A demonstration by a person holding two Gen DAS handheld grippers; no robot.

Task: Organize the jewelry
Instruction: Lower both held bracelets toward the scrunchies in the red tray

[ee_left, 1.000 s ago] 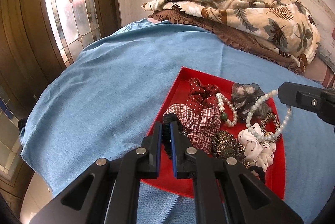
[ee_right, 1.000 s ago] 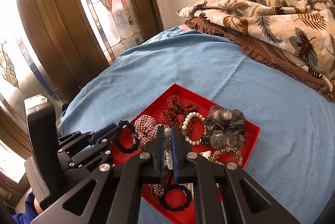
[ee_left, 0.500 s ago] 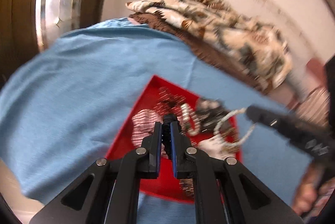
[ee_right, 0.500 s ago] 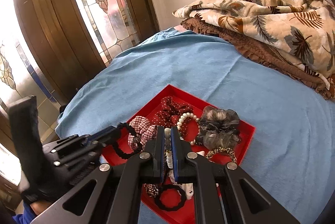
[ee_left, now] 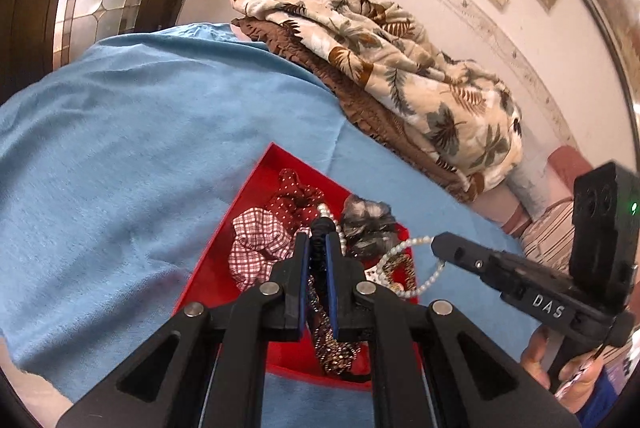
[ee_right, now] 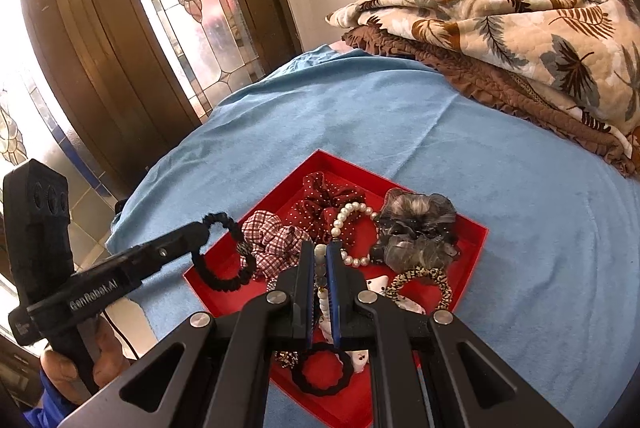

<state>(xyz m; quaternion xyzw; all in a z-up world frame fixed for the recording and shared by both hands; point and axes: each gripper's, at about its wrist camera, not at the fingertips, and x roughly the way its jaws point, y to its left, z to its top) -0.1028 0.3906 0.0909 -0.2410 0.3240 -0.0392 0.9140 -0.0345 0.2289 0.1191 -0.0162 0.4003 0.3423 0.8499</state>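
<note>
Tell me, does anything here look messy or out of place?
Mostly tidy. Scrunchies and bracelets lie heaped in the red tray. Two pieces dangle above it: a black scrunchie from the left gripper, a pearl strand from the right gripper.

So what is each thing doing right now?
Left tool: shut on black scrunchie, lifted.
Right tool: shut on pearl necklace, dangling.
Red tray: flat on the blue cloth, holding scrunchies.
Checked scrunchie: lying in tray.
Grey scrunchie: lying in tray.
</note>
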